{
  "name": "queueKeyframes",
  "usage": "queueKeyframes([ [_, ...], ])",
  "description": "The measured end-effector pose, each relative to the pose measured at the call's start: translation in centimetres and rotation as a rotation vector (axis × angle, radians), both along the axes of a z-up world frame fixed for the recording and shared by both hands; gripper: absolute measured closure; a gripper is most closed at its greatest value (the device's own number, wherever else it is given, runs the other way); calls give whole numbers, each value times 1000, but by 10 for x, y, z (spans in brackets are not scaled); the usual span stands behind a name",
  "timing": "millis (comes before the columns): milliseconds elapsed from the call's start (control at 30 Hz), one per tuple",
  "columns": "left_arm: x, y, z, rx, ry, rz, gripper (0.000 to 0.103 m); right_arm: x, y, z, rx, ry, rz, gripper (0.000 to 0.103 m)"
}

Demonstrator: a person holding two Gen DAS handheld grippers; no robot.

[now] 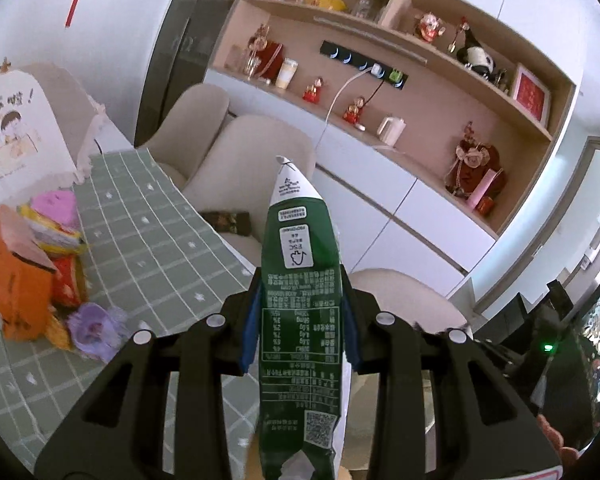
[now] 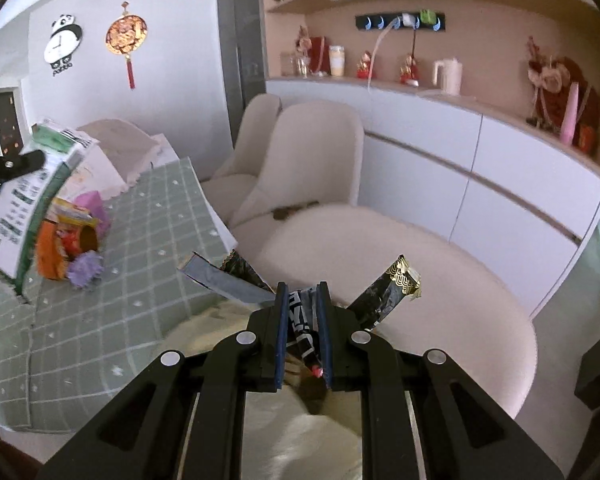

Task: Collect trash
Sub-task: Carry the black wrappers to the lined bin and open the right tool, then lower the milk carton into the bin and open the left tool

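You are carrying a piece of trash in each hand, so the step in hand is transport, and it pays to keep both grips firm until you are over wherever the trash is meant to go. Your left gripper [image 1: 300, 316] pinches a flattened green carton [image 1: 300, 280] across its narrow sides, with the folded white top pointing away from you; in the right wrist view the same carton [image 2: 24, 204] appears at the left edge, held above the table. Your right gripper [image 2: 303, 328] has its jaws nearly together on a crumpled black and gold wrapper [image 2: 392, 292], whose two ends fan out past the pads, so hold it level and avoid brushing those loose ends against the beige chair [image 2: 380, 280] below. No bin or bag shows in either view, so I cannot tell where the drop point lies. More trash waits on the green checked tablecloth [image 1: 148, 248]: an orange carton [image 1: 16, 292] lying open, colourful wrappers [image 1: 60, 236] piled against it, and a purple paper cup [image 1: 94, 326] just beside them. The orange carton's inside is not clearly visible.
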State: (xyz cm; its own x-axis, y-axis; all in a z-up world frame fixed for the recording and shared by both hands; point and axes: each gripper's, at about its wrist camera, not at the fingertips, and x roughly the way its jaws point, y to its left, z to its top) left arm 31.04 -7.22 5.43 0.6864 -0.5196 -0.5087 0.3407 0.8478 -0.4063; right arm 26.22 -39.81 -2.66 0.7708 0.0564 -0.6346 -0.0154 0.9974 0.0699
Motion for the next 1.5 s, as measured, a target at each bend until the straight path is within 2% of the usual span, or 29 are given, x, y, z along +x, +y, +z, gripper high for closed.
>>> queueKeyframes([
  [167, 1, -30, -10, 30, 41, -6, 71, 19, -11, -47, 104, 114, 25, 88],
  [300, 0, -39, -14, 57, 51, 1, 71, 16, 7, -79, 158, 202, 105, 88],
  [433, 1, -46, -21, 60, 75, 4, 71, 7, 22, -92, 197, 259, 161, 88],
  [633, 4, -66, -25, 46, 94, -23, 71, -6, 21, -97, 190, 304, 159, 88],
  [767, 6, -84, -24, 33, 94, -52, 71, -15, 11, -88, 236, 282, 150, 85],
  [800, 7, -88, -23, 30, 94, -58, 71, -18, 7, -84, 234, 270, 141, 77],
  [867, 7, -97, -22, 27, 94, -72, 71, -21, 3, -77, 234, 243, 134, 69],
  [1000, 6, -112, -21, 23, 90, -98, 71, -35, -13, -58, 218, 167, 74, 68],
  [1200, 7, -136, -23, -17, 63, -123, 71, -49, -38, -40, 191, 106, -39, 68],
  [1400, 5, -176, -36, -44, -7, -153, 71, -70, -65, -38, 190, 89, -128, 68],
  [1500, 6, -193, -51, -21, -16, -163, 71, -78, -75, -38, 183, 86, -161, 68],
])
